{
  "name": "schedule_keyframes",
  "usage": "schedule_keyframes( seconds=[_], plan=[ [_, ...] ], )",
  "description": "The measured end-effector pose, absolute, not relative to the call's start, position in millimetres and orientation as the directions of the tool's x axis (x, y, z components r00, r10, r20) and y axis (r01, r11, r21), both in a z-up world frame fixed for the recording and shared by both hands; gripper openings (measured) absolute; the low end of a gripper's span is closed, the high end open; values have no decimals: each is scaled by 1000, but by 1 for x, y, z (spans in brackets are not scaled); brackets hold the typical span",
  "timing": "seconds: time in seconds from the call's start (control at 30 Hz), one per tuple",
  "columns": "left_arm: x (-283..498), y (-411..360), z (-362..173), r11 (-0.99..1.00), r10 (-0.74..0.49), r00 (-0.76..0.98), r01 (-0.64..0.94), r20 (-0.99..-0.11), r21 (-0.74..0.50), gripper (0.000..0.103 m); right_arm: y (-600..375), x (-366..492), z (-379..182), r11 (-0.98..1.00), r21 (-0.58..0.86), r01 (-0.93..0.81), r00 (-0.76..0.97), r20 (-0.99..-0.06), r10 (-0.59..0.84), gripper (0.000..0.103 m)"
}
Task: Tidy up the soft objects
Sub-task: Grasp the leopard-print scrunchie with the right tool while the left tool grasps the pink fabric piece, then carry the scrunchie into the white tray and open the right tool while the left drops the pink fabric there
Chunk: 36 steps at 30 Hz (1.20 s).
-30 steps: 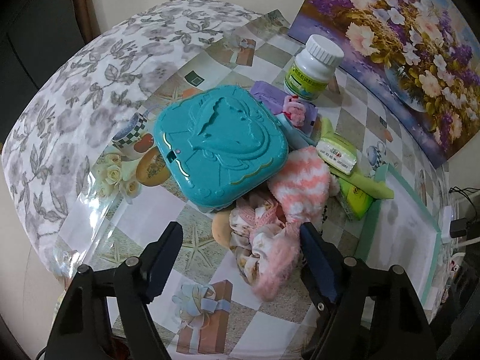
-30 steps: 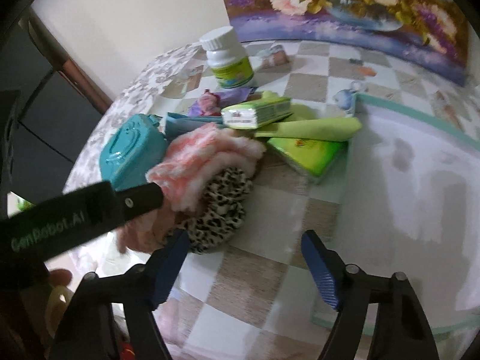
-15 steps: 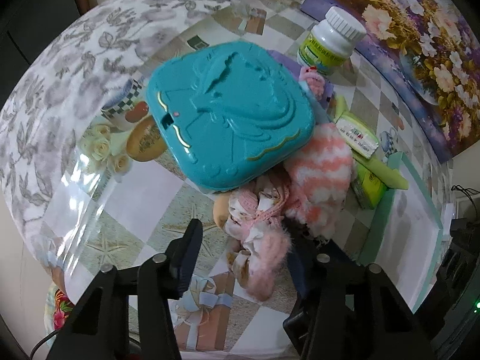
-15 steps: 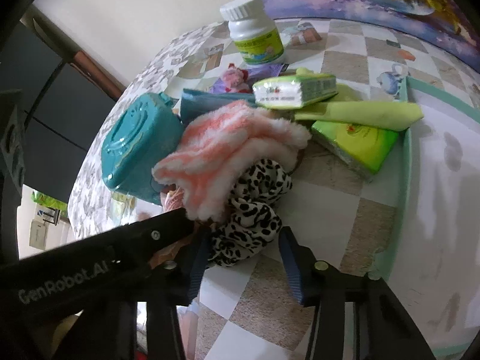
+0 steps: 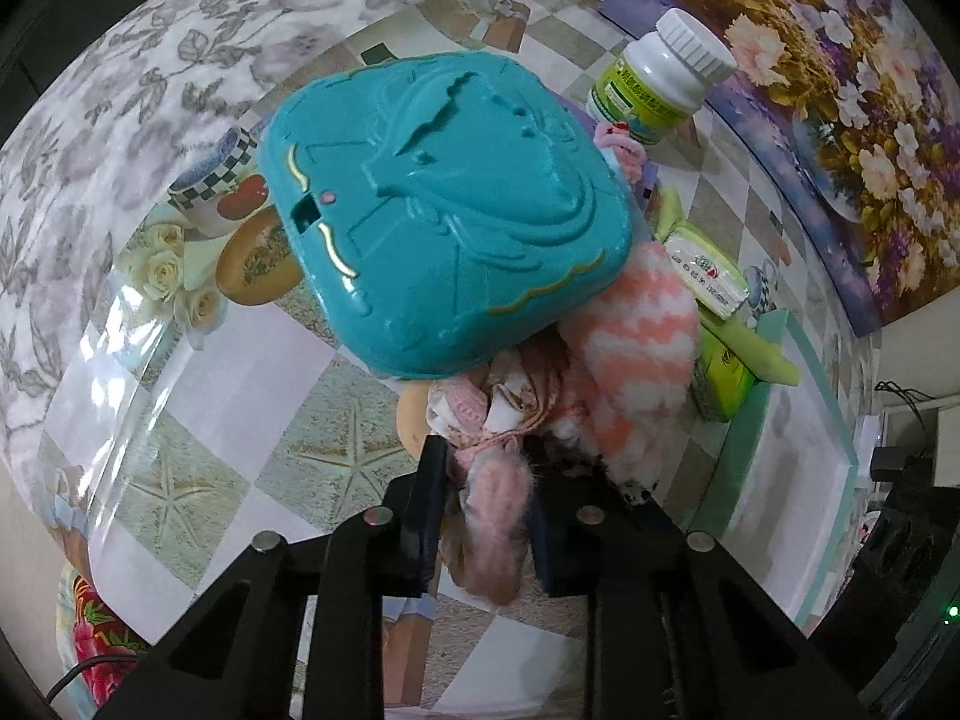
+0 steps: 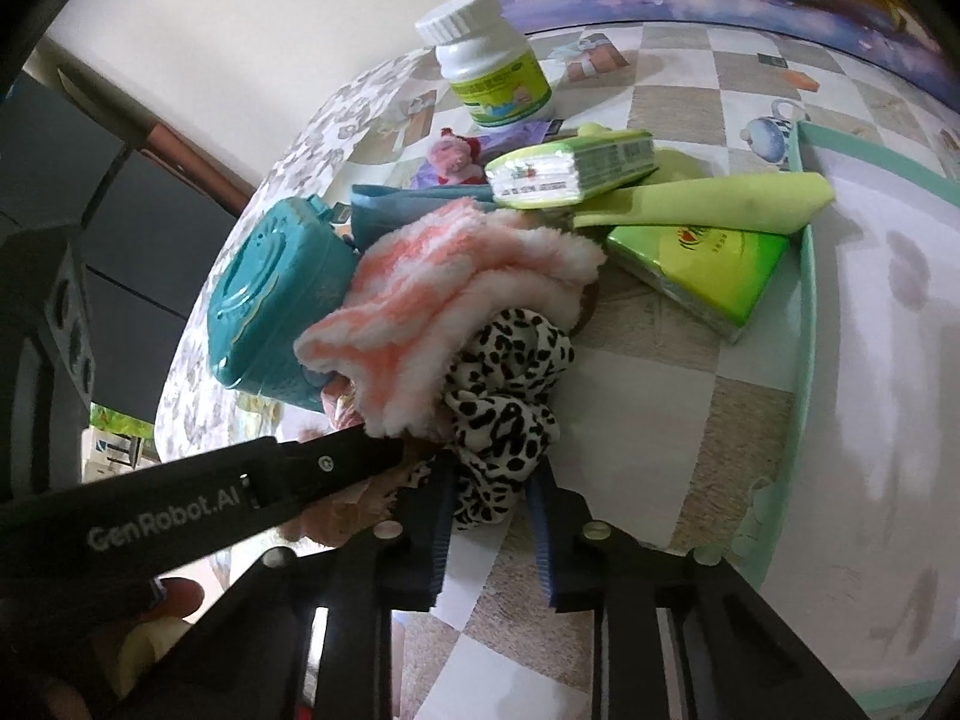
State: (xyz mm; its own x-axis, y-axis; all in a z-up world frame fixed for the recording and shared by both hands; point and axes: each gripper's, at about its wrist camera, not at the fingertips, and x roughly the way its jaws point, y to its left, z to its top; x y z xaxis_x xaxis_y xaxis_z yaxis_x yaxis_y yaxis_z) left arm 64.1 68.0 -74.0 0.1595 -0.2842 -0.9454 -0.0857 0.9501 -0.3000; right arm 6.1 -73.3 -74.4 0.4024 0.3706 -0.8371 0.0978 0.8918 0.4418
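Note:
A heap of soft things lies on the checked tablecloth: a pink-and-white striped fluffy sock (image 5: 630,360), a floral pink scrunchie (image 5: 498,399), a fuzzy pink scrunchie (image 5: 495,516) and a leopard-print scrunchie (image 6: 510,396). My left gripper (image 5: 485,450) points steeply down. Its jaws are closing, and both pads press the fuzzy pink scrunchie. My right gripper (image 6: 491,471) is closing too, with the lower end of the leopard-print scrunchie squeezed between its pads. The left gripper's black finger (image 6: 240,492) crosses the right wrist view just left of it.
A teal plastic case (image 5: 444,210) leans over the heap. Behind are a white bottle (image 6: 486,72), a small pink plush (image 6: 450,156), tissue packs (image 6: 570,171), a yellow-green cloth (image 6: 708,204) and a flower painting (image 5: 840,96). A mint-rimmed tray (image 6: 807,300) lies to the right.
Both grippers went from wide open to closed onto cloth. The left one came down onto the fuzzy pink scrunchie. The right one closed in on the leopard-print scrunchie.

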Motion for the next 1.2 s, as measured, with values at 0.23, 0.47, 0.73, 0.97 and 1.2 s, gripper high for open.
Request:
schedule_keyframes(
  seconds=[0.23,0.47,0.73,0.97,1.2],
  plan=[
    [58,76,-70,949,-290,158,-82,-944,-305,20,-83,-1,-70,886,450,111,409,-833,372,20],
    [55,74,-69,952,-283,164,-75,-945,-298,18,-87,-11,-69,883,454,119,407,-833,374,19],
    [47,76,-62,951,-286,173,-67,-943,-300,18,-89,-23,-61,885,450,119,415,-832,367,19],
    [39,79,-53,947,-302,188,-55,-935,-317,18,-93,-35,-47,891,436,127,435,-832,344,19],
    [31,82,-36,949,-297,238,-36,-925,-314,17,-99,-41,-29,881,454,133,475,-809,345,19]
  ],
)
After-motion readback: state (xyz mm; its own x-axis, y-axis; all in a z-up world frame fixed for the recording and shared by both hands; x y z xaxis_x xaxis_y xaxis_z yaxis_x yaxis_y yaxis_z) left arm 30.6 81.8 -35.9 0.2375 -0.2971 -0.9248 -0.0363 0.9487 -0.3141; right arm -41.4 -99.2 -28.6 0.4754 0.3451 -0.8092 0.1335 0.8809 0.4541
